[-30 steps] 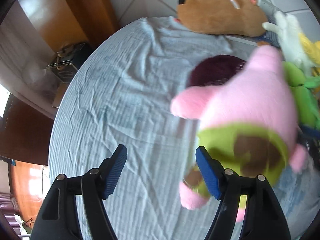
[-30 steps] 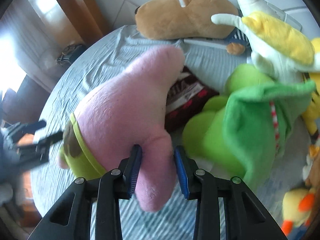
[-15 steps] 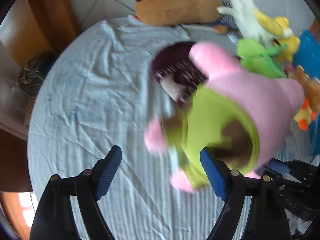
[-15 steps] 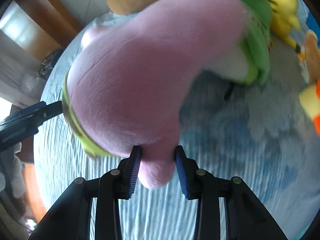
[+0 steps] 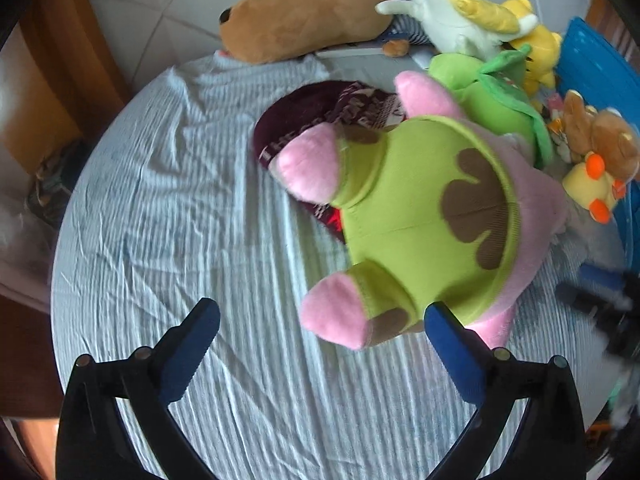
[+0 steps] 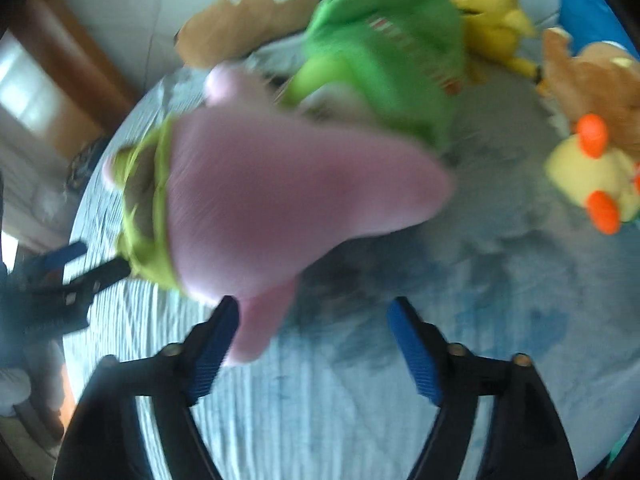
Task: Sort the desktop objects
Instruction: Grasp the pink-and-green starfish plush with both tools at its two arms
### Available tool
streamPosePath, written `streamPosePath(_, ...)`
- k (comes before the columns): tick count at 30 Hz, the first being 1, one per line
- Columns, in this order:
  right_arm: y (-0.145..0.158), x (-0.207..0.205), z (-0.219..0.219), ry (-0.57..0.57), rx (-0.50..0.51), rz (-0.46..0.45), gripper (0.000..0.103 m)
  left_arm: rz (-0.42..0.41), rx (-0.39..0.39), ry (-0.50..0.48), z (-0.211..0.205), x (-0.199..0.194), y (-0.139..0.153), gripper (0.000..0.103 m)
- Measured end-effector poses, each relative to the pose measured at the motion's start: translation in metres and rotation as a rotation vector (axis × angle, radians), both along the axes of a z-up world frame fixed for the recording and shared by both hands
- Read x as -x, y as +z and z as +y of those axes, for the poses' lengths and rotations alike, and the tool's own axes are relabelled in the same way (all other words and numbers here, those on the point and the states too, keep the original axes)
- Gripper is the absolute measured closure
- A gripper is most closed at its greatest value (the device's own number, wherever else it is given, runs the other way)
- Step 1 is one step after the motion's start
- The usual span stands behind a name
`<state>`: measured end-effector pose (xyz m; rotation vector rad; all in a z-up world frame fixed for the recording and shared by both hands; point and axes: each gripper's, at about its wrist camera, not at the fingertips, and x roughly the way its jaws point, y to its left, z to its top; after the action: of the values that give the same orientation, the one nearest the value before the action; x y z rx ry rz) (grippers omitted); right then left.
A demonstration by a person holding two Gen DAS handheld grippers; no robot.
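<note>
Just ahead of the right gripper (image 6: 312,332), whose jaws stand spread wide, lies the pink star-shaped plush toy in lime-green shorts with brown patches (image 6: 280,200), one pink limb brushing the inner face of the left-hand blue pad and nothing pinched. The left gripper (image 5: 320,336) is likewise spread, empty, with the toy's shorts end (image 5: 420,220) just beyond its right-hand pad.

Judging from this, the toy is loose on the surface and could roll or sag sideways; it partly overlies a dark maroon printed cloth (image 5: 320,120) and leans toward the green plush (image 5: 496,96), so a careless regrasp might drag either along. The right view is heavily blurred (fast motion, probably), which makes a clean pinch on so soft a limb uncertain.

Beyond both grippers, the round surface wears a wrinkled pale blue striped cloth (image 5: 180,200) that could bunch under a sliding toy. Farther off sit a long brown plush animal (image 5: 304,16), white and yellow plush (image 5: 460,20), a yellow duck with orange feet (image 6: 588,176) and a blue bin (image 5: 596,64) at the right. Pale tiled floor and wooden furniture show past the edge.
</note>
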<state>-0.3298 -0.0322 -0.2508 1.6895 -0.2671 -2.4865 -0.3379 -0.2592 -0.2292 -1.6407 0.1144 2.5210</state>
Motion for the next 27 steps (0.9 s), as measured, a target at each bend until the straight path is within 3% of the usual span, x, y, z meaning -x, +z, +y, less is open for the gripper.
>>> streamPosePath(3,0.002,0.006,0.020,-0.033,0.015,0.012,0.013,-0.007,-0.020,-0.021,0.008,0.005,-0.004,0.000)
streamPosePath(10,-0.018,0.011,0.006,0.010,0.095,-0.001,0.013,-0.002,-0.041,-0.070,0.023,0.010,-0.014,0.000)
streamPosePath(17,-0.017,0.027,0.016,-0.093,0.216,0.063,0.014,0.014,-0.076,-0.106,0.036,0.012,-0.012,0.000)
streamPosePath(19,-0.019,0.033,0.013,-0.093,0.220,0.057,0.012,0.004,-0.094,-0.111,0.037,0.014,-0.018,0.000)
streamPosePath(22,-0.027,0.044,0.014,-0.099,0.235,0.043,0.001,0.005,-0.118,-0.110,0.035,0.016,-0.022,0.000)
streamPosePath(27,-0.042,0.056,0.011,-0.096,0.299,0.033,0.000,0.015,-0.129,-0.105,0.032,0.020,-0.025,0.000)
